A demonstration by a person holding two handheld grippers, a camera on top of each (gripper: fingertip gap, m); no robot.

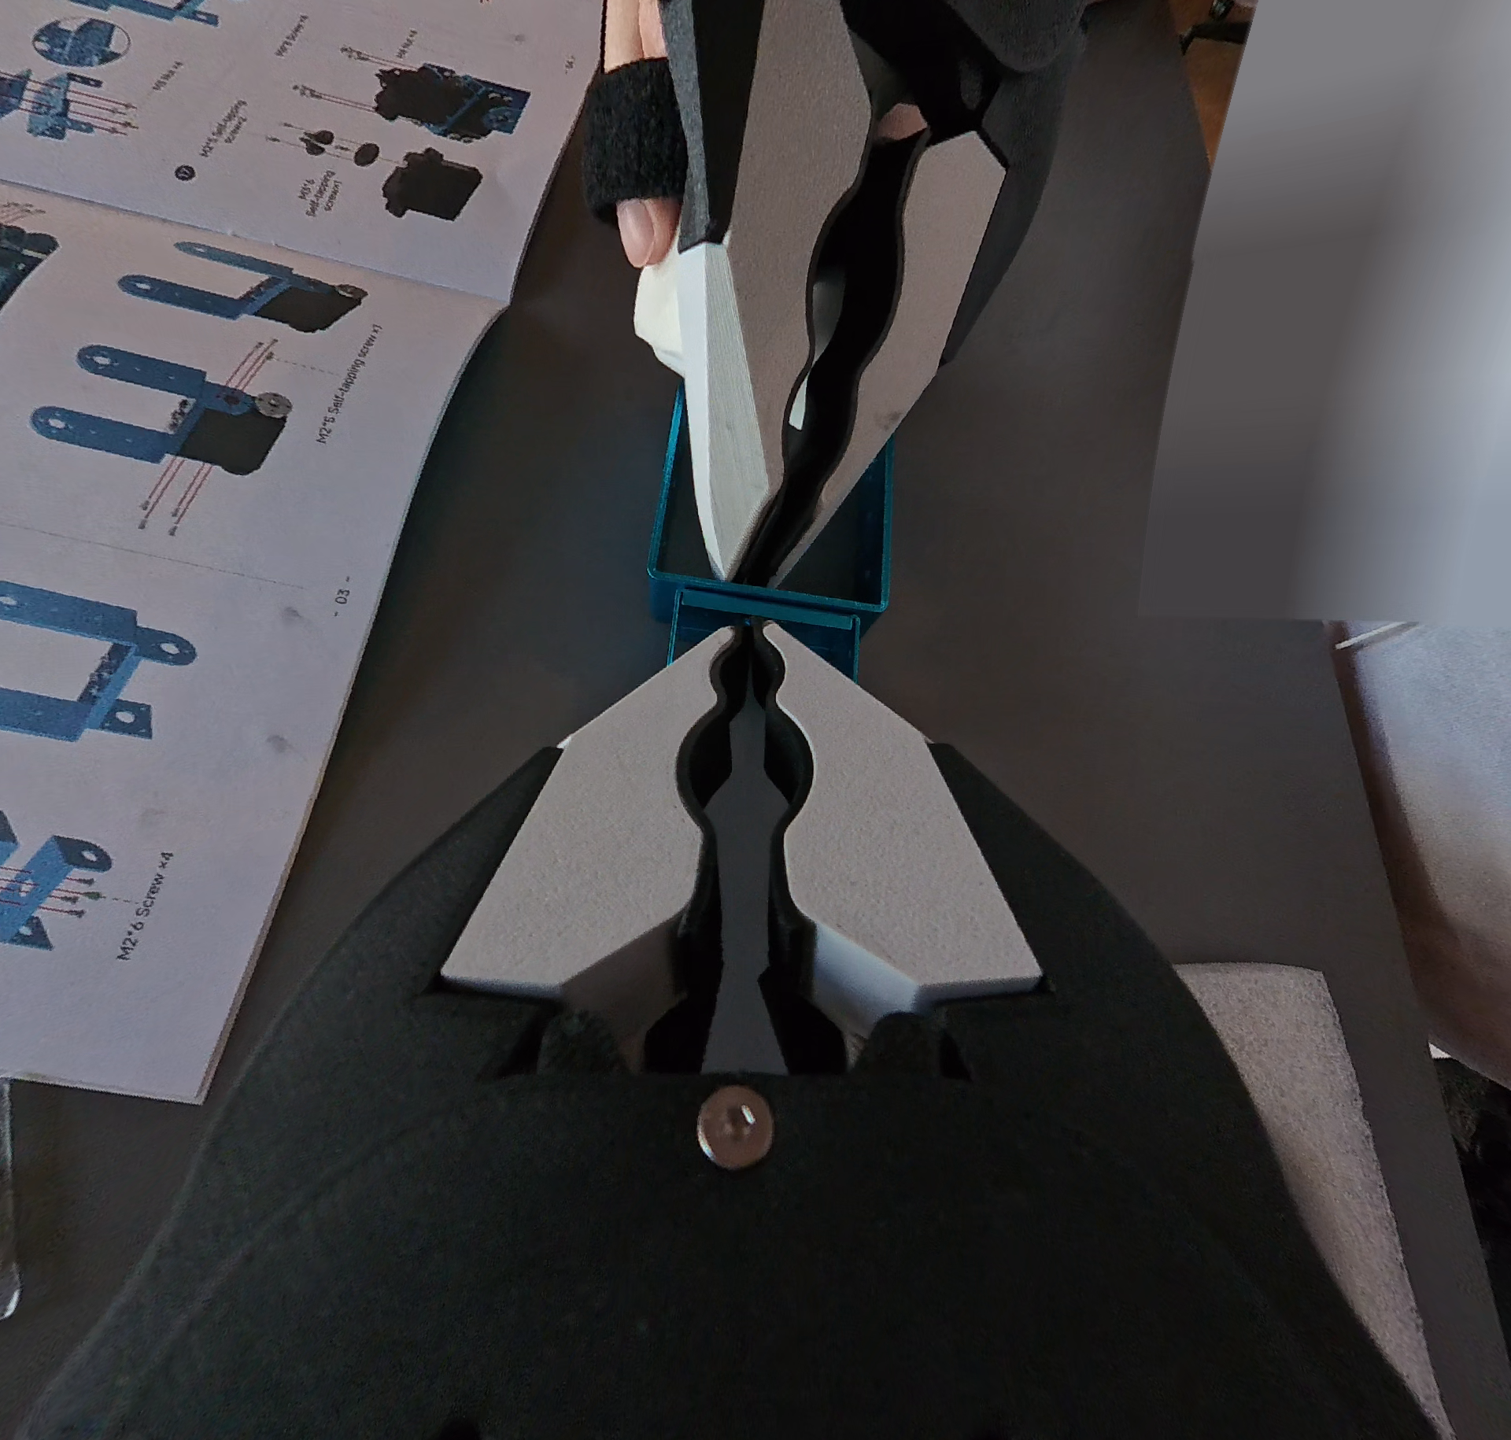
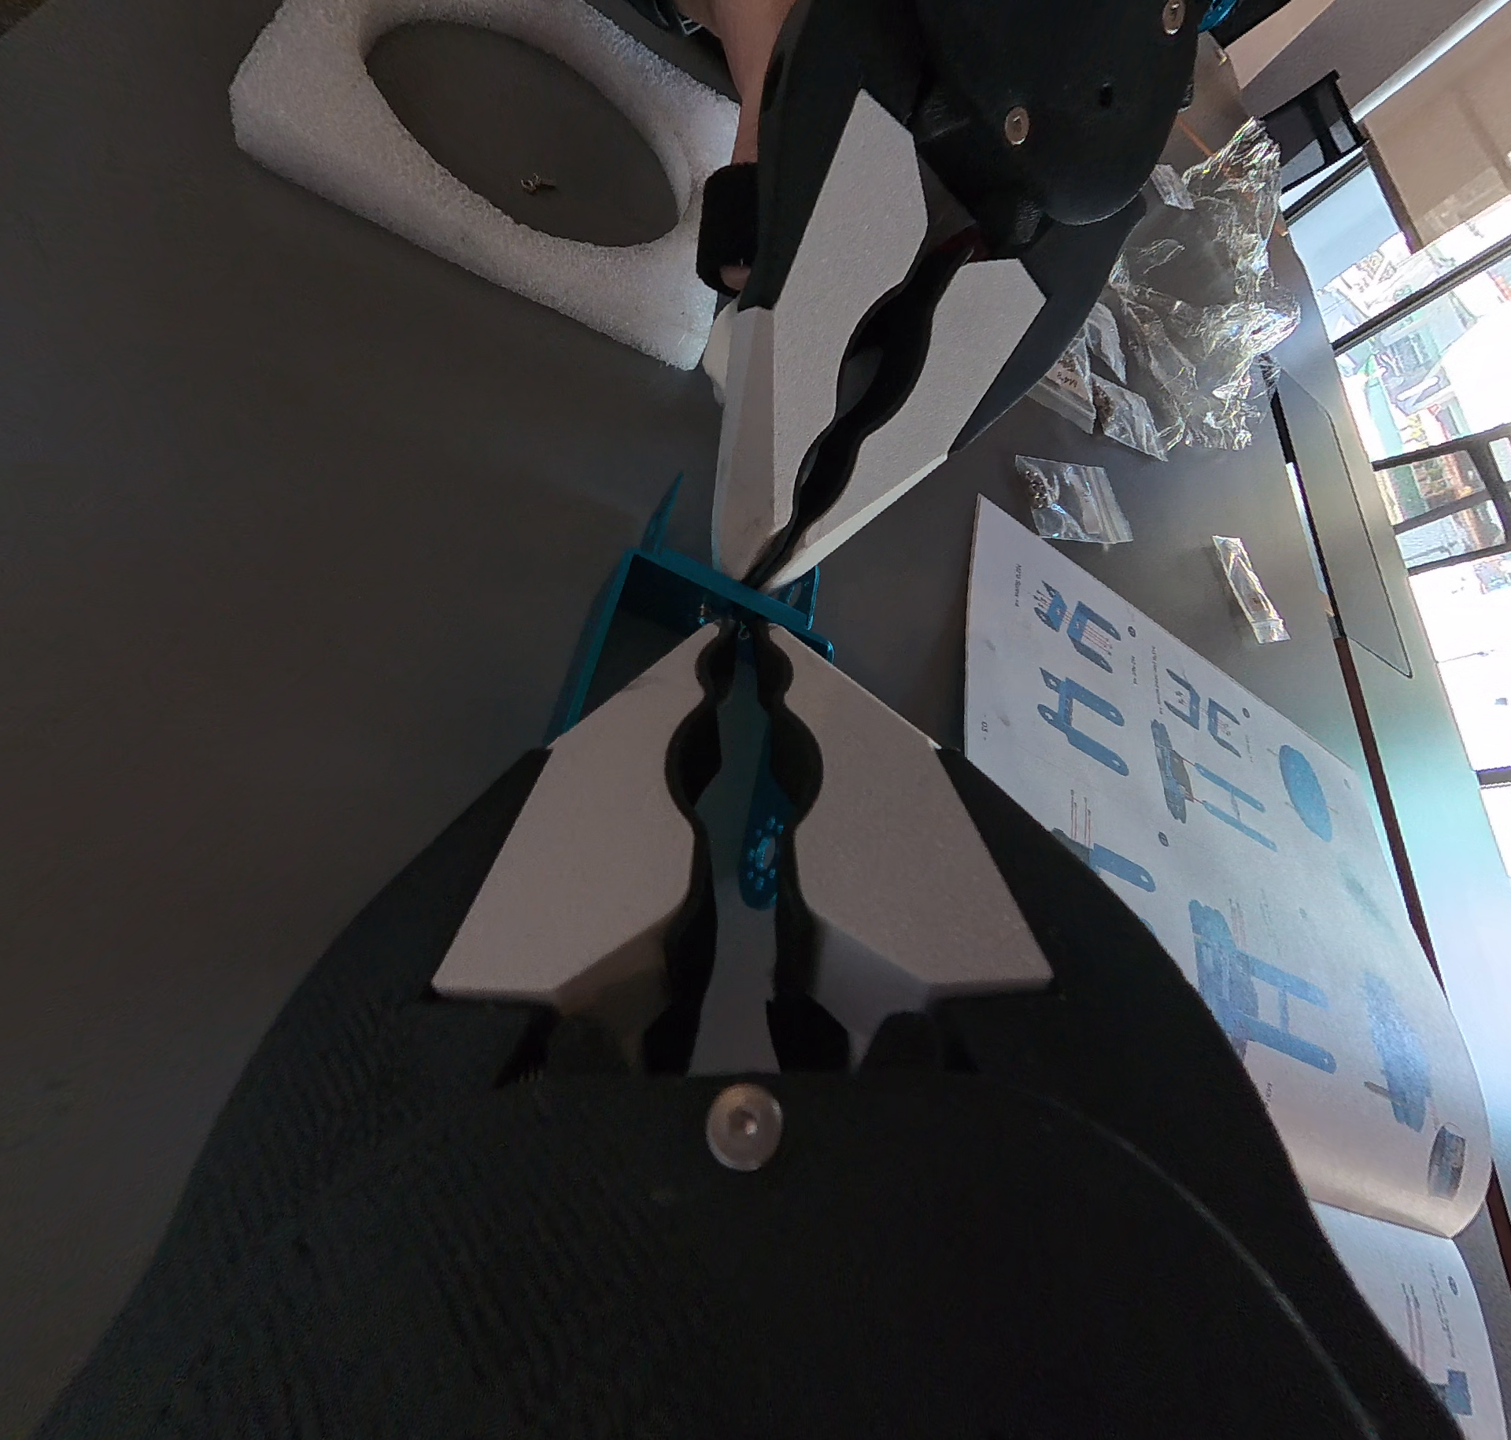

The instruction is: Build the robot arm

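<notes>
Your right claw (image 2: 746, 639) pinches a blue metal bracket (image 2: 654, 583); the left claw (image 2: 756, 575) grips its far side above the desk (image 2: 245, 583).

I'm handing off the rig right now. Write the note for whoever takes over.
Left gripper: shut on the near edge of the blue brackets.
Right gripper: shut on the same brackets from the opposite side, tips nearly meeting the left's.
Brackets are over the dark table; open manual beside them, foam block and parts bags farther off.
Fastened together or not: cannot tell.

The bracket (image 1: 867, 534) was mostly hidden behind gripper fingers; the manual (image 1: 163, 501) ran off the frame's left edge.
</notes>
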